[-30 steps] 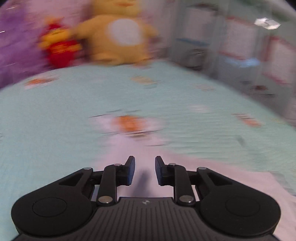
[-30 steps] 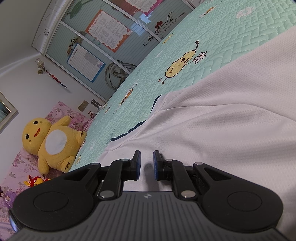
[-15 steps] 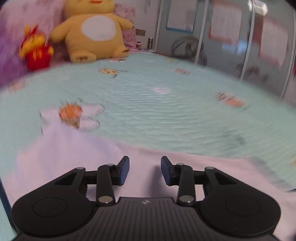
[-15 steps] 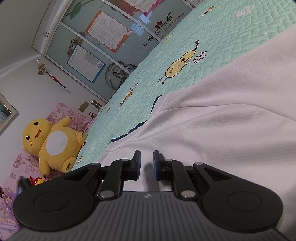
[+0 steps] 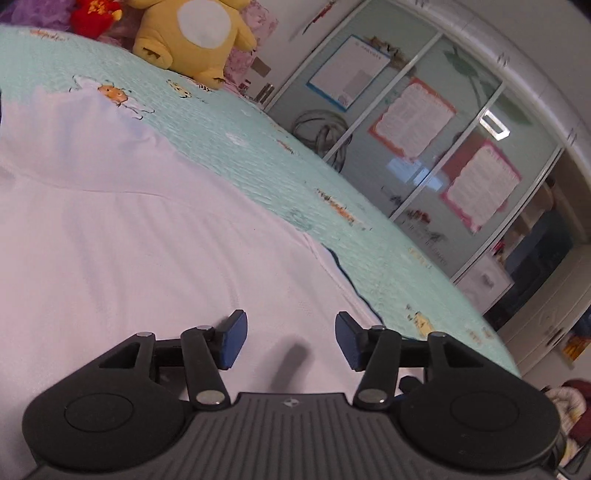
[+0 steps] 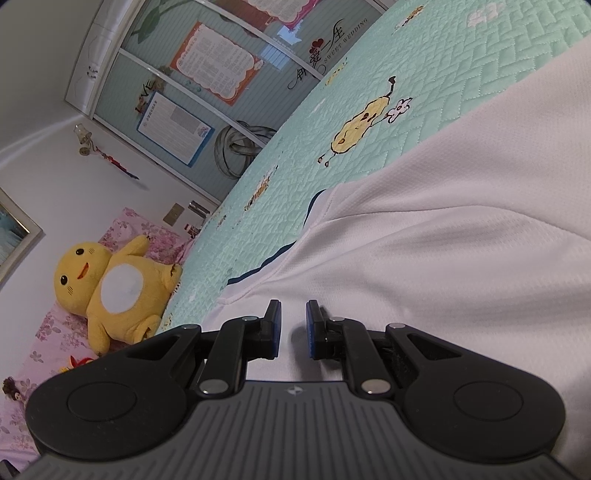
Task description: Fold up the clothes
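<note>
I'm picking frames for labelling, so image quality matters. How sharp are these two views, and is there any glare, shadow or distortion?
Left wrist view: mostly sharp, bedspread print slightly soft; a lamp's glare on the wardrobe glass; a finger shadow on the white shirt; fisheye bends the wardrobe. Right wrist view: crisp, shirt weave readable, soft even light, horizon tilted and curved.

free: quilt (image 6: pixel 436 66) bare beyond white shirt (image 6: pixel 461 258) toward wardrobe doors (image 5: pixel 424 122) | blocked: yellow plush (image 6: pixel 122 284), red plush (image 5: pixel 94 16) beyond shirt's far end

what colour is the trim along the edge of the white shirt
Dark navy trim on the white shirt, clearest in the right wrist view.
</note>
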`<state>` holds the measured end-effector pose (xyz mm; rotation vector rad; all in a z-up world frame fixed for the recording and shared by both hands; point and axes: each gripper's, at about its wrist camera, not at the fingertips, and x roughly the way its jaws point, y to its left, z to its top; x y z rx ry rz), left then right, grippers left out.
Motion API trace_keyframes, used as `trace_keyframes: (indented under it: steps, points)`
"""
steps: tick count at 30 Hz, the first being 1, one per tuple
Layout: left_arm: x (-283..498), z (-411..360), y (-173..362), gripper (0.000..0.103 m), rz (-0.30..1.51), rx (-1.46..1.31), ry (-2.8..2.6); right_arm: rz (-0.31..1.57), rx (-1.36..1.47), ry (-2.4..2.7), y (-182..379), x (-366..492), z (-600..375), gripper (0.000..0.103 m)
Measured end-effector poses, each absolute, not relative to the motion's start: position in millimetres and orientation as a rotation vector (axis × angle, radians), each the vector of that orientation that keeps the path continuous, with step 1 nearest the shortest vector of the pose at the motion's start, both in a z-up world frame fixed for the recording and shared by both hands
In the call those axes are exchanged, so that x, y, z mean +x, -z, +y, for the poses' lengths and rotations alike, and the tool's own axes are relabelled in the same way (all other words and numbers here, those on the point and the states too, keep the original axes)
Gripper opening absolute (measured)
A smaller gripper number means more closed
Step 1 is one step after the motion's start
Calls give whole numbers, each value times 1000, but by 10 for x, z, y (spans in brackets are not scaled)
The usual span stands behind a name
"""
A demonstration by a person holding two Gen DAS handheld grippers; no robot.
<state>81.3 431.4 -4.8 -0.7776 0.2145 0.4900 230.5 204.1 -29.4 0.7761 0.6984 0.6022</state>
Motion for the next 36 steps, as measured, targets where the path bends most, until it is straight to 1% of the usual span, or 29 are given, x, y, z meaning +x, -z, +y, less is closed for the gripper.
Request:
trace_keyframes:
  steps: [5, 8, 10, 12, 13, 18, 22, 24, 28, 29, 31, 33, 34, 36]
  points:
    - [843, 4324, 54, 57, 204, -793, -488, 726, 721, -608, 223, 2308, 2046, 15]
    - [866, 4373, 32, 57, 218, -788, -490, 690, 677, -608, 185, 2252, 2056, 27]
    - [881, 4386, 16, 57, 230, -778, -499, 684, 649, -610, 183, 2236, 2097, 28]
    - [890, 4397, 15, 57, 234, -780, -501, 675, 630, -615, 172, 2221, 2123, 34]
    - [894, 4400, 12, 57, 238, -777, -502, 674, 630, -618, 171, 2222, 2126, 34]
    - [892, 4422, -88, 51, 265, -694, -570, 673, 638, -625, 180, 2232, 2112, 35]
    - [893, 4532, -252, 51, 269, -565, -645, 672, 641, -627, 191, 2227, 2088, 35]
    - [857, 4558, -334, 51, 239, -516, -664, 672, 644, -629, 193, 2225, 2077, 35]
    - [869, 4334, -398, 51, 191, -425, -555, 659, 657, -626, 166, 2216, 2059, 35]
    - [898, 4253, -377, 53, 194, -401, -515, 652, 656, -622, 150, 2209, 2051, 36]
    - [1033, 4198, -250, 53, 264, -412, -437, 630, 633, -611, 93, 2192, 2018, 36]
    - [1182, 4300, -111, 52, 381, -473, -392, 584, 559, -571, -32, 2159, 1967, 36]
    - [1198, 4384, -70, 49, 400, -525, -385, 561, 517, -537, -104, 2148, 1937, 36]
    - [1122, 4504, -25, 51, 353, -619, -384, 533, 481, -469, -205, 2185, 1836, 36]
